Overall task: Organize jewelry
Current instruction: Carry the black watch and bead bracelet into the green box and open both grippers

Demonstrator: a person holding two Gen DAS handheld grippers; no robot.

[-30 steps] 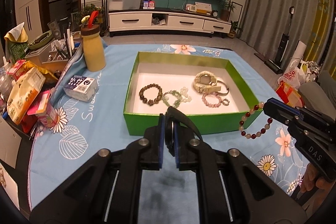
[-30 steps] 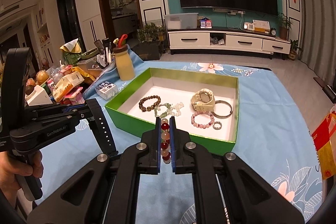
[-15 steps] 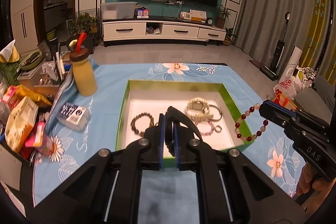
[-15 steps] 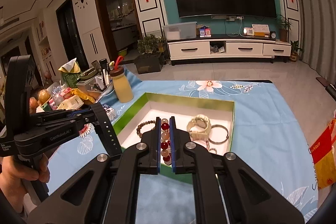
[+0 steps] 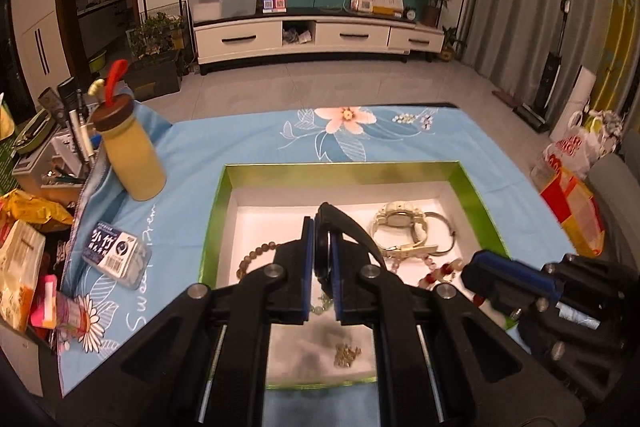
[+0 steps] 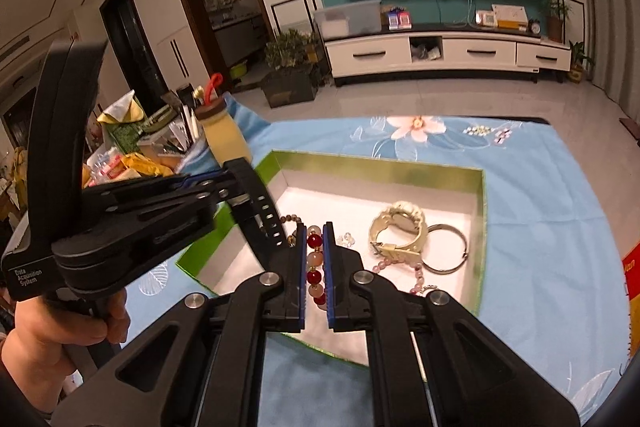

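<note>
A green box (image 5: 476,187) with a white floor (image 6: 348,195) holds a cream watch (image 5: 398,223), a metal bangle (image 6: 446,253), a dark bead bracelet (image 5: 256,255) and a pink bead bracelet (image 6: 416,273). My left gripper (image 5: 321,247) is shut on a black watch (image 5: 340,227) and hangs over the box; it and the watch strap (image 6: 260,215) show at left in the right wrist view. My right gripper (image 6: 314,255) is shut on a red and white bead bracelet (image 6: 314,259), also over the box; its beads (image 5: 440,273) show in the left wrist view.
The box sits on a blue flowered cloth (image 5: 360,131). A yellow bottle (image 5: 132,155), a tissue pack (image 5: 116,255), snack packets (image 5: 24,255) and a pen holder (image 5: 60,147) crowd the left side. A red bag (image 5: 572,211) is at the right.
Both grippers have moved forward over the box with their loads. The right gripper has come closer to the left one.
</note>
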